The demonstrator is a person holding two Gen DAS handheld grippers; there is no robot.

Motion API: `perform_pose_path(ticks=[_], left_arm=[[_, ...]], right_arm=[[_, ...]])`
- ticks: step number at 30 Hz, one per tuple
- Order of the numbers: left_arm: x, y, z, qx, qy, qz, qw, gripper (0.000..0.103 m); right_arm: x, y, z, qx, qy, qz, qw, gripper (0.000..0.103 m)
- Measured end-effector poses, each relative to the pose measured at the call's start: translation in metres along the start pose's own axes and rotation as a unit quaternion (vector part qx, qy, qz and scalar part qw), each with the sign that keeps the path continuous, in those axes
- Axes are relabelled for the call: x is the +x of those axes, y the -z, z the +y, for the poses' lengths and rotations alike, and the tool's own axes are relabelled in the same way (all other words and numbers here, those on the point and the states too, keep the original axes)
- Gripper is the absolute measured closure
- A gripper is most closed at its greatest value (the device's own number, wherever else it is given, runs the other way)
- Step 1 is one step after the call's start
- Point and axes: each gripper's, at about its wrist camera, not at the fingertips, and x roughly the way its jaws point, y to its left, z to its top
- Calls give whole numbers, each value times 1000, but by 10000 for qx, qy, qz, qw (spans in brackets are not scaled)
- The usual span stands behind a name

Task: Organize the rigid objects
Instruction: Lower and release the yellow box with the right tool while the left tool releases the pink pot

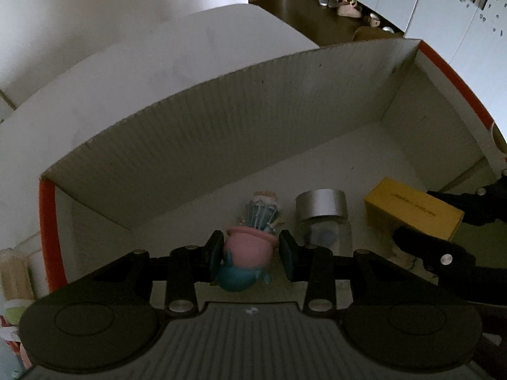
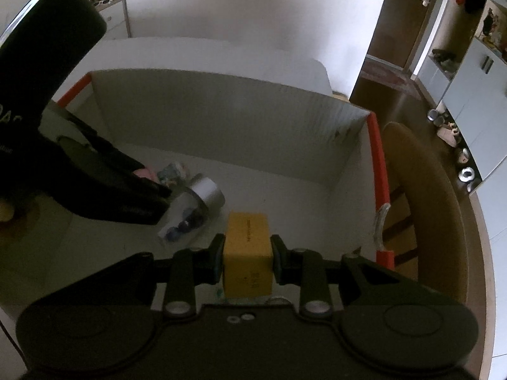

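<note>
Our left gripper (image 1: 250, 253) is clamped on a small figurine (image 1: 248, 258), its pads pressing the pink middle from both sides, with the blue base hanging toward us and the pale striped top pointing into the cardboard box (image 1: 240, 133). We judge the figurine light, stiff and probably brittle, with thin bits at the top that could snap, so the rounded pink waist looks the safest hold.

Our right gripper (image 2: 247, 253) is closed on a yellow carton (image 2: 247, 266), pads flat on its two long side faces. It looks light and rigid, though hard squeezing could dent the card.

Both things sit low inside the box. Between them a glass jar (image 1: 324, 221) with a silver lid lies on its side on the box floor, just beside the figurine; we would treat it as slippery, breakable and likely to roll. The box rests on a white table (image 1: 126, 72).
</note>
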Motion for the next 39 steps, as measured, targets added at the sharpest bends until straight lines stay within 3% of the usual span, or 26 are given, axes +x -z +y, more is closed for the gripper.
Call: perform_pose_path(ticks=[7,18,20,25,39], left_arm=[[1,4,5,-73,46,72,9999,66],[-3,7,3,-19,78,212,9997,65],[-9,7,3,-7,40,148,9999,65],[-25,20,7,-22,12,-51,10000,51],[-76,51,20,-200,271,-611,9976,50]], right_arm=[[4,-4,-2,-33,-23,175,9998,73],[-6,0,-2,52,-38,90,9999,59],[-9,2,-2,82,-74,48,9999,57],[-21,6,-1,117,-97,-80,9999,54],[-54,6,2,334,-205,-429,9983,43]])
